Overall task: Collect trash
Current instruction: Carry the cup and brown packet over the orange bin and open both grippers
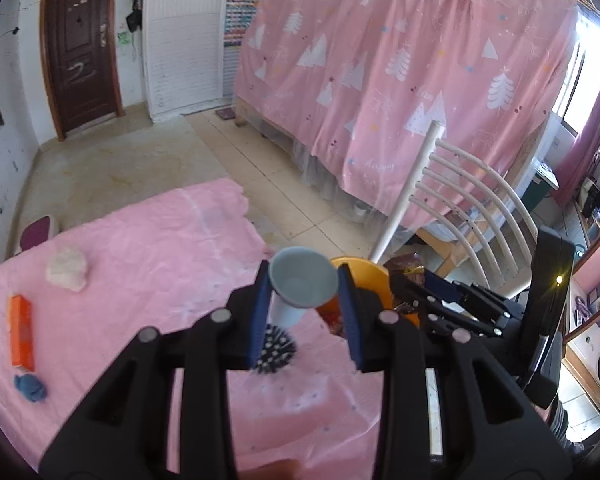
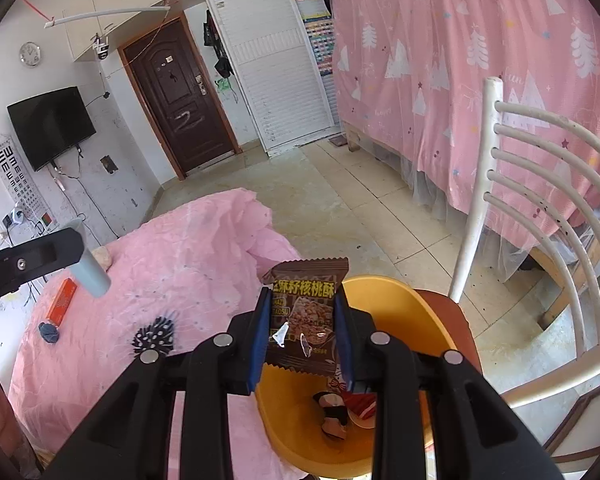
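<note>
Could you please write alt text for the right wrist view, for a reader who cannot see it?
The right gripper pinches a brown snack wrapper above a yellow bin that already holds wrappers. At left, a table under a pink cloth carries an orange box and a black spotted item, and the left gripper holds a pale blue cup.

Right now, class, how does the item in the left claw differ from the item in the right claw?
The paper cup is pale blue, plain and hollow; the snack wrapper is brown, printed and flat. The cup sits over the pink table; the wrapper hangs above the yellow bin. Both are gripped between blue pads.
</note>
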Demonstrator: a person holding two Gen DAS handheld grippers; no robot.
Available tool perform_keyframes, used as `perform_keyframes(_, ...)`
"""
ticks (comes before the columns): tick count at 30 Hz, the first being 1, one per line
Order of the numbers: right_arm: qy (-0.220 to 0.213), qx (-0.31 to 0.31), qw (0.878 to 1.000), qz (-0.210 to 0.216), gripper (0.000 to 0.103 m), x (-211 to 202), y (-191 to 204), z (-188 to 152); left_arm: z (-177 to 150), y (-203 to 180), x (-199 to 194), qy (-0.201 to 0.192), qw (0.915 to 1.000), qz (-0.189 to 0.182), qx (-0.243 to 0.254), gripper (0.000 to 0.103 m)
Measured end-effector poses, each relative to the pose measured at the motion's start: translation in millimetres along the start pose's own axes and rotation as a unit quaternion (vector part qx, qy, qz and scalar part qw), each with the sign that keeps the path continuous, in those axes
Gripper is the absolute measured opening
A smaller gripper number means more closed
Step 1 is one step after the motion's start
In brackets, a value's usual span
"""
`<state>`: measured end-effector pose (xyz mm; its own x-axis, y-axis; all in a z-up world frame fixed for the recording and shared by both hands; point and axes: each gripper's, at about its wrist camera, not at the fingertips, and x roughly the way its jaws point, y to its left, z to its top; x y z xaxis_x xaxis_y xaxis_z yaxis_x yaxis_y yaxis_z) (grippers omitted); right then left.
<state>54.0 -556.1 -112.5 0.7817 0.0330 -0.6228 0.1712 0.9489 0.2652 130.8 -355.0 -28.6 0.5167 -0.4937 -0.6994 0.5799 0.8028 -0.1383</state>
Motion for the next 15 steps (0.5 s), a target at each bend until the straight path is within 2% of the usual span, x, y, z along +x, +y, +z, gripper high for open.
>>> perform_keyframes(8,0.006,0.023,1.000,-0.004,0.019,9,-24,-4,4,-31,38,0.029,0.9990,-0.021,0.028,0.031)
perform_keyframes(13,0.004,0.038,0.999,-0.018,0.021,8,-34,-1,5,-45,49,0.038,0.9977,-0.033,0.044,0.032)
perform_keyframes(14,0.003,0.041,0.999,-0.019,0.021,8,-36,-1,5,-47,51,0.041,0.9975,-0.035,0.045,0.034)
perform_keyframes(15,0.002,0.042,0.999,-0.021,0.021,8,-37,0,5,-49,51,0.042,0.9974,-0.036,0.047,0.042)
